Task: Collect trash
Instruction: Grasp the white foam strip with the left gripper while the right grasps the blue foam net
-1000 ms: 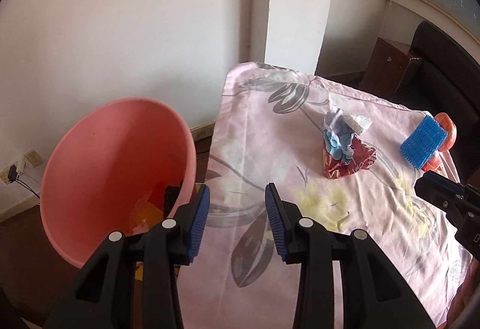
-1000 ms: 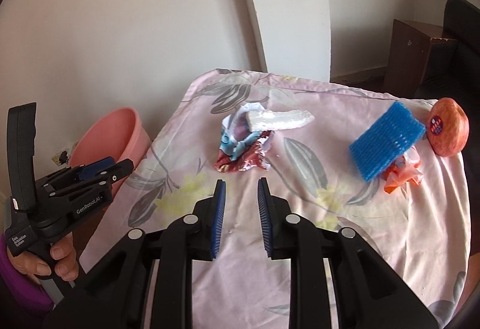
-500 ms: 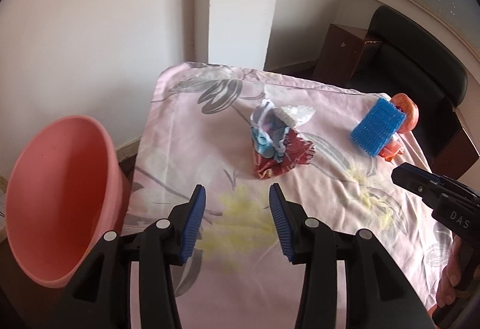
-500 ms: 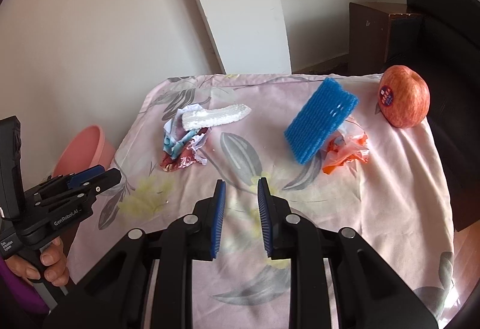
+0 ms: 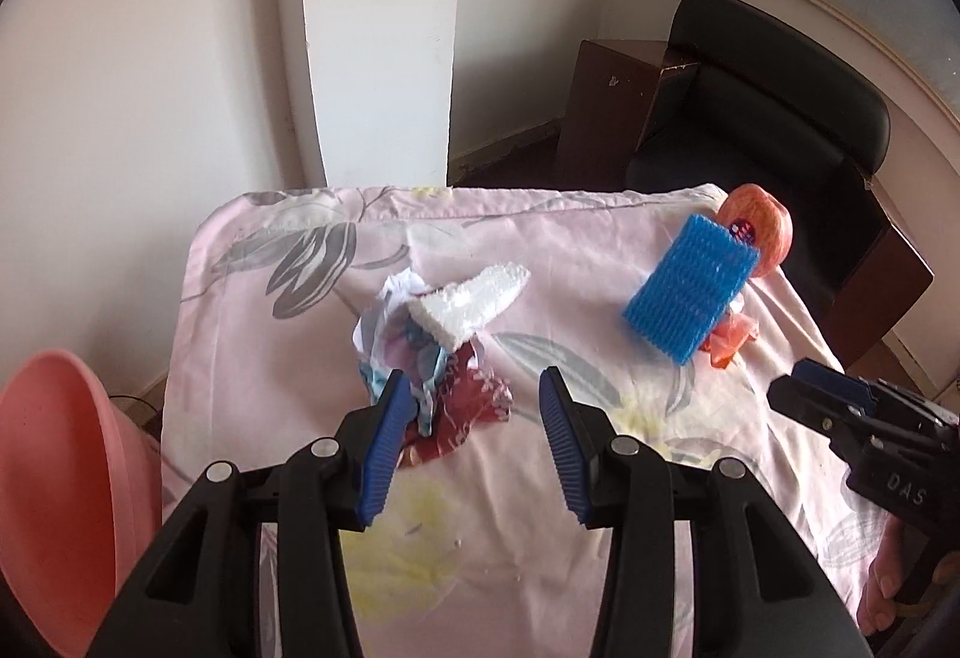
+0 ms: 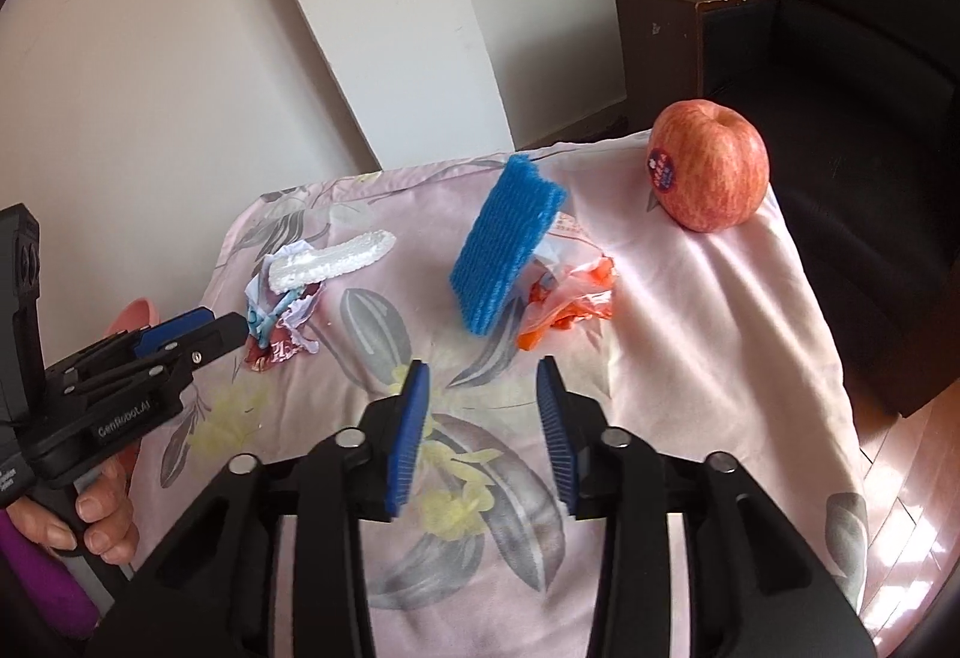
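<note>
A crumpled heap of wrappers [image 5: 444, 388] [image 6: 282, 325] with a white foam strip [image 5: 474, 301] [image 6: 333, 259] on top lies on the pink flowered tablecloth [image 5: 498, 556]. My left gripper [image 5: 474, 406] is open, empty, just in front of this heap. A blue foam net [image 5: 690, 289] [image 6: 504, 244] leans on a crumpled orange wrapper [image 5: 729, 337] [image 6: 570, 307]. My right gripper [image 6: 483, 388] is open, empty, just short of the blue net and orange wrapper. A pink bin [image 5: 60, 502] stands left of the table.
A red apple [image 6: 708, 166] [image 5: 759, 229] sits at the table's far right corner. A black chair [image 5: 774, 118] and a brown cabinet [image 5: 618, 100] stand behind the table. White walls and a pillar [image 5: 378, 28] lie beyond the far edge.
Both grippers have swung right from the bin side over the table and come nearer the trash. The right gripper's jaws have opened wider. The left stays open.
</note>
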Tool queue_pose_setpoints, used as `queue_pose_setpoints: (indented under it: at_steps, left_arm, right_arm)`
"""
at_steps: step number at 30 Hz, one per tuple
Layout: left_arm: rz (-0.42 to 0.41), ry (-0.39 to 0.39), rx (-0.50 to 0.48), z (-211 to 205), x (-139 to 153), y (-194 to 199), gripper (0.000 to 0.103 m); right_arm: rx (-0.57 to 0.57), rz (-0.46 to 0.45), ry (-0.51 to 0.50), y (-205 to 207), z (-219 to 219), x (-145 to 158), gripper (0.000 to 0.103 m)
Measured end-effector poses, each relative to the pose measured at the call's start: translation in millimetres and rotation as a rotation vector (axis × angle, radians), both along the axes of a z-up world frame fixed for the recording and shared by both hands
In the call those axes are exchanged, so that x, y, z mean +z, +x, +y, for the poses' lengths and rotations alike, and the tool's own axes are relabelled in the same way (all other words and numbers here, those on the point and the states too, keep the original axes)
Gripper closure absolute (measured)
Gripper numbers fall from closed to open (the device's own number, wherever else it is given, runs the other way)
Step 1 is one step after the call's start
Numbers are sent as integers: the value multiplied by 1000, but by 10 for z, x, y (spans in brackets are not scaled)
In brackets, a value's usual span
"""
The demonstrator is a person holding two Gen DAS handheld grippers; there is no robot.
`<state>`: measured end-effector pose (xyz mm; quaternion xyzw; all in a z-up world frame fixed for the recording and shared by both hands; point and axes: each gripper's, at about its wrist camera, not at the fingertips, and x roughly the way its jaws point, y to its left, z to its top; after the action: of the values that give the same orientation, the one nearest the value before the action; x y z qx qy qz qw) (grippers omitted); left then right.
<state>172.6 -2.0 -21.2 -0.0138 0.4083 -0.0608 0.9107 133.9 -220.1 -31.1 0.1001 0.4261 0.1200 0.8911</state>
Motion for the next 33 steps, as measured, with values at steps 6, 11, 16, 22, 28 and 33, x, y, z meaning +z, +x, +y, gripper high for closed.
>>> queue_pose_setpoints:
  at_steps: [6,11,16,22,28,33]
  left_arm:
    - [58,58,-159,-145,-71,451,59]
    - [69,238,-221,-268,-268,699,59]
    - [87,299,-254,-277,-422,831,59]
    - [80,259,-243,-215,-445,870,76]
    - [41,164,-237,-183,-226,691,76]
    - [56,73,-198,-196,-121,524,76]
  right_arm:
    - [-34,1,2,30,-149,-24,61]
    - [-57,13,-5,40,-228,-64,61]
    - [-77,23,-10,62,-272,-96,61]
    - [-82,30,-10,117,-275,-112,61]
    - [-64,3,-19,186,-247,-22,61]
    - [-54,-30,-10,312,-238,100,61]
